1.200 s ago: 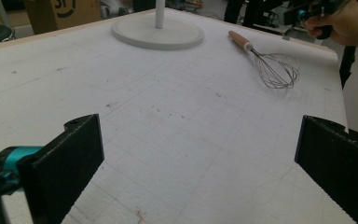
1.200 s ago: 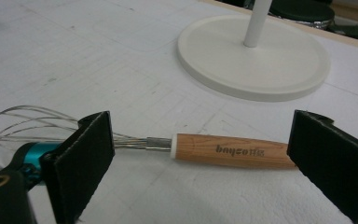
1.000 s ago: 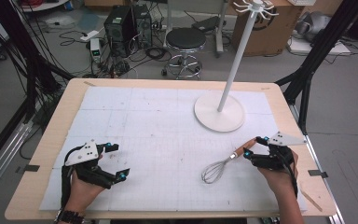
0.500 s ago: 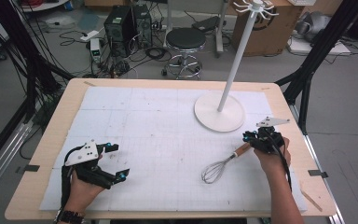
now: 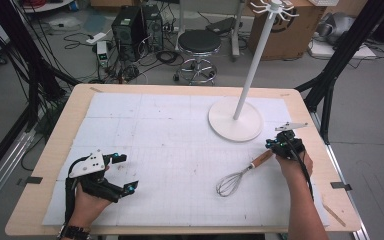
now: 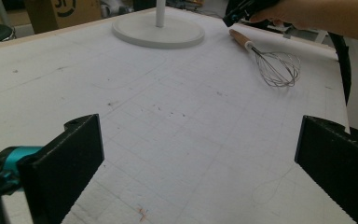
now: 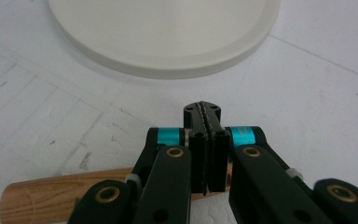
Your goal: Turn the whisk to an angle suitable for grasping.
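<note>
A wire whisk (image 5: 230,182) with a wooden handle (image 5: 261,159) lies flat on the white mat at the right. My right gripper (image 5: 276,144) hovers over the handle's end, pointing at the stand's round base (image 5: 235,122). Its jaws have just been closing and now meet with nothing between them. In the right gripper view the right gripper (image 7: 202,112) is shut above the handle (image 7: 51,193), short of the base (image 7: 163,32). My left gripper (image 5: 126,172) rests open at the front left; in its own view the left gripper (image 6: 196,154) holds nothing, and the whisk (image 6: 275,67) lies far off.
A white stand with a tall pole (image 5: 252,70) and hooks on top rises from the base at the back right. The mat (image 5: 155,130) covers most of the wooden table (image 5: 45,155). A stool (image 5: 199,42) and cables sit on the floor beyond.
My right gripper has moved away from me toward the stand's base and its jaws have come together. The whisk and my left gripper have stayed where they were.
</note>
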Demonstrator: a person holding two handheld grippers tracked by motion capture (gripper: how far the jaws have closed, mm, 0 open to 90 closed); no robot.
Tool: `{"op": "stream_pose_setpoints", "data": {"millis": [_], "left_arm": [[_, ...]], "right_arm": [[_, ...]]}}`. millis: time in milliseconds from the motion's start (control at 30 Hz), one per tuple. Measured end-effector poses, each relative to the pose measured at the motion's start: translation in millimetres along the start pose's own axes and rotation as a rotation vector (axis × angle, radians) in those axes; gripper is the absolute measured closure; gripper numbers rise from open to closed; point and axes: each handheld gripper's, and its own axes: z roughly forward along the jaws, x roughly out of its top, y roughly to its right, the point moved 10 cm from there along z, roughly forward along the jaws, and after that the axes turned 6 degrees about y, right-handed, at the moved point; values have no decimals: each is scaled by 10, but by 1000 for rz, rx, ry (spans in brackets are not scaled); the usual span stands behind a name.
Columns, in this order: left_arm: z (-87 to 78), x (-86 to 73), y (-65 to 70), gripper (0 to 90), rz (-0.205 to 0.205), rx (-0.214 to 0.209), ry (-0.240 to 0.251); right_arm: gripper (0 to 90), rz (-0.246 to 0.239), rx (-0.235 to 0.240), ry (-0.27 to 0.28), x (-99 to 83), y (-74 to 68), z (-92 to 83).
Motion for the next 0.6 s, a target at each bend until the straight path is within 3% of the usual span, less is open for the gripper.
{"op": "stream_pose_setpoints", "data": {"millis": [100,167,233,367,600], "left_arm": [[-6,1,-5,17,-2,2,1],[-7,1,-4,17,-1,2,1],[-6,-1,4,17,-1,1,-1],[-20,-4,12,17,1,0,-3],[-33,-7,17,17,5,-2,-4]], "right_arm": [[900,10,-15,-20,-23,38,29],[900,31,-30,-67,-114,101,66],[900,63,-15,-69,-152,129,75],[900,44,-20,-80,-168,128,48],[900,62,-21,-118,-329,161,-49]]}}
